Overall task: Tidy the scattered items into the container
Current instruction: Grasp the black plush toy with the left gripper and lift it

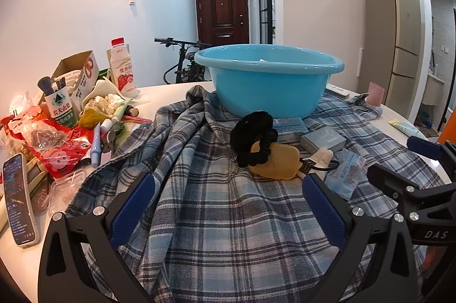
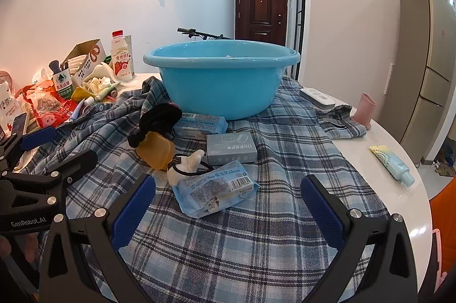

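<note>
A blue plastic basin (image 1: 268,80) (image 2: 219,80) stands on a plaid cloth (image 1: 216,217) (image 2: 256,231) spread over the white table. In front of it lie a black scrunchie (image 1: 252,137) (image 2: 158,119), an amber case (image 1: 278,164) (image 2: 155,150), a white plush hair tie (image 2: 186,164), a grey box (image 2: 230,147), a flat blue packet (image 2: 199,123) and a blue wipes pack (image 2: 216,193). My left gripper (image 1: 228,183) is open above the cloth, nothing between its fingers. My right gripper (image 2: 228,186) is open just short of the wipes pack.
Clutter fills the table's left: a phone (image 1: 18,200), red snack bags (image 1: 61,149), a brush-filled bottle (image 1: 58,106), a carton (image 1: 81,74), a milk bottle (image 1: 122,69). On the right are a pink cup (image 2: 364,110), a remote (image 2: 317,97) and a tube (image 2: 394,164).
</note>
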{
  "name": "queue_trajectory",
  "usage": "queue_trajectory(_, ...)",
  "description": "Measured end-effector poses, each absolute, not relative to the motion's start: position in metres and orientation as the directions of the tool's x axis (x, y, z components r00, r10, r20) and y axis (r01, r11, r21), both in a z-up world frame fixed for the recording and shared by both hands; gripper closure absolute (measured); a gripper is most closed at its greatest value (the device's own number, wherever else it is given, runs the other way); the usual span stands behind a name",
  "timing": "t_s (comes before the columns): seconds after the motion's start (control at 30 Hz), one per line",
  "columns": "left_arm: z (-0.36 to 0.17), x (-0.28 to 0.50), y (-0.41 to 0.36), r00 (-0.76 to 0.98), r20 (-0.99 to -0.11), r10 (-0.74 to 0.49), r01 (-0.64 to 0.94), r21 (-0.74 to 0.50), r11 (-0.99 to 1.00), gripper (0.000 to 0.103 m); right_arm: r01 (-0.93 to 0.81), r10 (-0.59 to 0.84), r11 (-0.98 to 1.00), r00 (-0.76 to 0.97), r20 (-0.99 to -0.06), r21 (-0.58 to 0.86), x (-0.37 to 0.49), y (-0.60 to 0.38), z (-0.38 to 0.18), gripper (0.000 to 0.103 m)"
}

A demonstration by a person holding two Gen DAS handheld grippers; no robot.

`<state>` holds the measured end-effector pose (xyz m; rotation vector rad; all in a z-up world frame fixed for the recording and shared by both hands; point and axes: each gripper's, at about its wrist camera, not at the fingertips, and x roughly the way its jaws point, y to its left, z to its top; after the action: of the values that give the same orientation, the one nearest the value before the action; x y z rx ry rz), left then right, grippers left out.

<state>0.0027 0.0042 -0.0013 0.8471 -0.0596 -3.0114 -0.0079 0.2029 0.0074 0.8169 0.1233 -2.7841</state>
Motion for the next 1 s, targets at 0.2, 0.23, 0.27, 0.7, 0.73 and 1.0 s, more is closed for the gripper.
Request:
queue_trajectory(0.2, -0.003, -0.001, 0.004, -0.844, -0.537, -0.014, -0.01, 0.041, -0.999, 0.0, 0.244, -0.205, -0.97, -0.823, -0.529, -0.005, -0.006, 0.205, 0.009, 0.0)
queue_trajectory(0.23, -0.003, -0.001, 0.004, -0.842, -0.539, -0.013, -0.012, 0.043, -0.999, 0.0, 0.245, -0.206, -0.969, -0.822, -0.53, -0.004, -0.006, 0.205, 0.009, 0.0)
queue_trajectory(0.27, -0.003, -0.001, 0.005, -0.842, -0.539, -0.012, -0.014, 0.044, -0.999, 0.0, 0.247, -0.208, -0.969, -0.821, -0.531, -0.002, -0.006, 0.206, 0.009, 0.0)
queue_trajectory(0.7, -0.005, -0.016, 0.011, -0.81, -0.579, 0.093, -0.122, 0.011, -0.992, 0.0, 0.242, -0.221, -0.97, -0.827, -0.517, 0.026, -0.004, 0.211, 0.01, 0.0)
queue_trajectory(0.73, -0.002, -0.018, 0.013, -0.808, -0.58, 0.105, -0.141, 0.016, -0.99, 0.0, 0.243, -0.225, -0.97, -0.828, -0.514, 0.034, -0.004, 0.213, 0.011, 0.0)
queue_trajectory(1.0, 0.023, -0.066, 0.024, -0.783, -0.606, 0.139, -0.224, 0.067, -0.972, 0.0, 0.25, -0.253, -0.965, -0.821, -0.513, 0.077, -0.006, 0.219, 0.011, 0.0)
